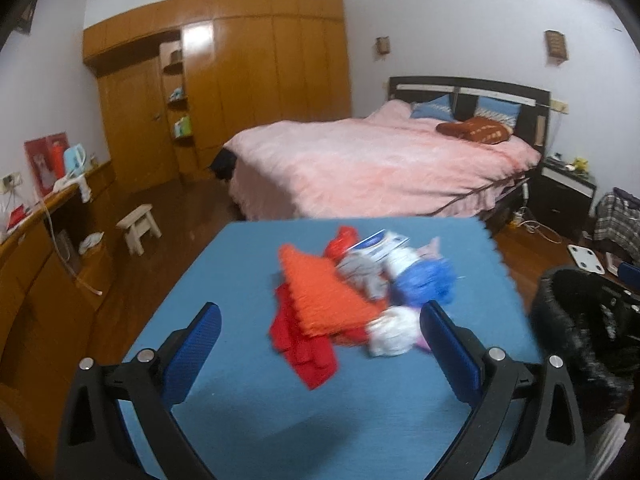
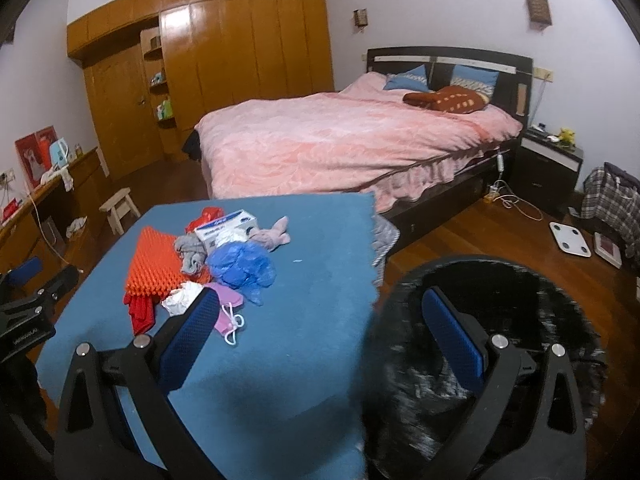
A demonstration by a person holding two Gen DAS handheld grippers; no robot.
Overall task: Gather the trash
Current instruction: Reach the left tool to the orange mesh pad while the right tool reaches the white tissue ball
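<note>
A pile of trash lies on the blue table [image 1: 248, 380] [image 2: 312, 320]: an orange spiky pad [image 1: 324, 296] [image 2: 154, 264], a red cloth [image 1: 304, 356] [image 2: 140, 312], a blue plastic bag [image 1: 426, 278] [image 2: 240, 266], white crumpled paper [image 1: 394, 330] [image 2: 182, 298], a grey cloth [image 2: 190, 256], a white box [image 2: 226, 226], a pink mask [image 2: 230, 312]. My left gripper [image 1: 320, 320] is open, just before the pile. My right gripper [image 2: 316, 312] is open at the table's right edge, its right finger over the black trash bag [image 2: 480, 360] [image 1: 580, 320].
A pink bed [image 2: 340, 144] stands behind the table. A wooden wardrobe [image 2: 224, 52] fills the back wall. A small stool [image 2: 120, 208], a desk at left [image 1: 44, 240], a nightstand [image 2: 548, 160] and a white scale [image 2: 570, 238] stand around on the wooden floor.
</note>
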